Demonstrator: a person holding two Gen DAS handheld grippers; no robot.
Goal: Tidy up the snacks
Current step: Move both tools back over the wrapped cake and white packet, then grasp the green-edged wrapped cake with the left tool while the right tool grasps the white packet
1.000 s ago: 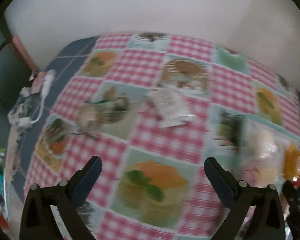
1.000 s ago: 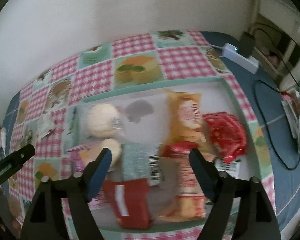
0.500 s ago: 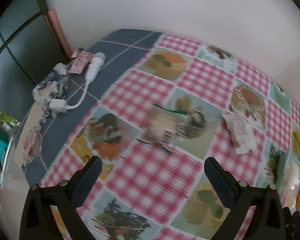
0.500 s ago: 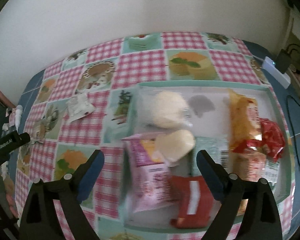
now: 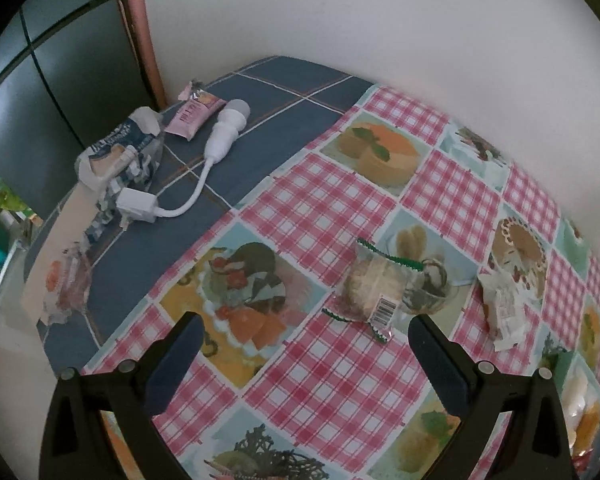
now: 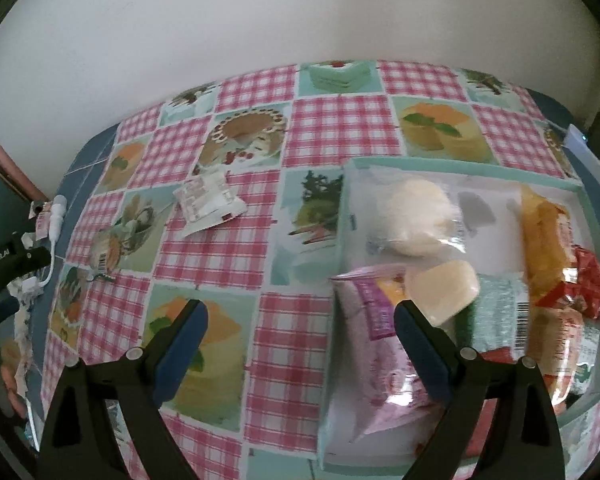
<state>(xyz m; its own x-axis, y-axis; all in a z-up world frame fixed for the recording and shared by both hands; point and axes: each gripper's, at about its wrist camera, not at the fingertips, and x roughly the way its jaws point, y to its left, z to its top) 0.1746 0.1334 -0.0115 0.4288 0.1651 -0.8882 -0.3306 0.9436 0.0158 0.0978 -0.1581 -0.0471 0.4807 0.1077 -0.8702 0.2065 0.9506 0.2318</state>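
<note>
A clear snack packet with green crimped edges and a barcode [image 5: 374,290] lies on the checked tablecloth, just ahead of my open, empty left gripper [image 5: 304,342]; it also shows in the right wrist view [image 6: 106,250]. A white snack packet [image 5: 504,308] lies to its right, seen too in the right wrist view [image 6: 208,202]. My right gripper [image 6: 300,320] is open and empty, above the cloth at the left edge of a clear tray [image 6: 556,184] that holds several snacks: pale buns [image 6: 418,210], a purple packet [image 6: 376,356], an orange packet [image 6: 546,232], a red packet [image 6: 584,284].
On the blue cloth at the far left lie a pink packet [image 5: 194,112], a white plug and cable [image 5: 220,140], a crumpled dark-blue bag [image 5: 118,160] and a clear wrapper [image 5: 66,284]. A dark cabinet stands beyond the table's left edge. A white power strip [image 6: 586,154] lies right of the tray.
My left gripper has swung left, bringing the green-edged packet closer and the blue cloth's clutter into view. My right gripper has swung left from over the tray to its left edge.
</note>
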